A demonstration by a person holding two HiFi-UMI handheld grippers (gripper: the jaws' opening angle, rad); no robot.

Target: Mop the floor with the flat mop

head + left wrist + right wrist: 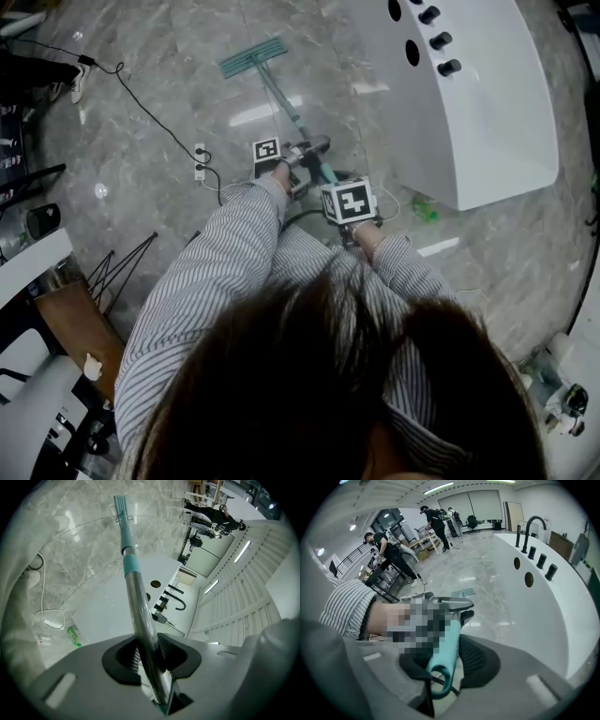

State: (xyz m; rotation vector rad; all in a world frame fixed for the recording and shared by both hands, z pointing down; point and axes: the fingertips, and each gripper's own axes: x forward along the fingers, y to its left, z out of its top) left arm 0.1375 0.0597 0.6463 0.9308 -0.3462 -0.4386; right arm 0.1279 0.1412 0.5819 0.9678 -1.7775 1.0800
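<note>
Basically both grippers are on the flat mop [281,94]. The left gripper [151,657] has its jaws clamped on the metal pole [137,603], which runs from between the pads at lower centre up to the upper-centre of the frame. The right gripper [446,662] has its jaws closed on the teal handle end [449,640], whose hanging loop sits low between the pads. In the head view the mop head [251,58] lies flat on the grey marble floor [150,84] at upper centre. A white tub [487,103] is at upper right, beside the pole, and a green bottle [424,211] lies on the floor at its base.
</note>
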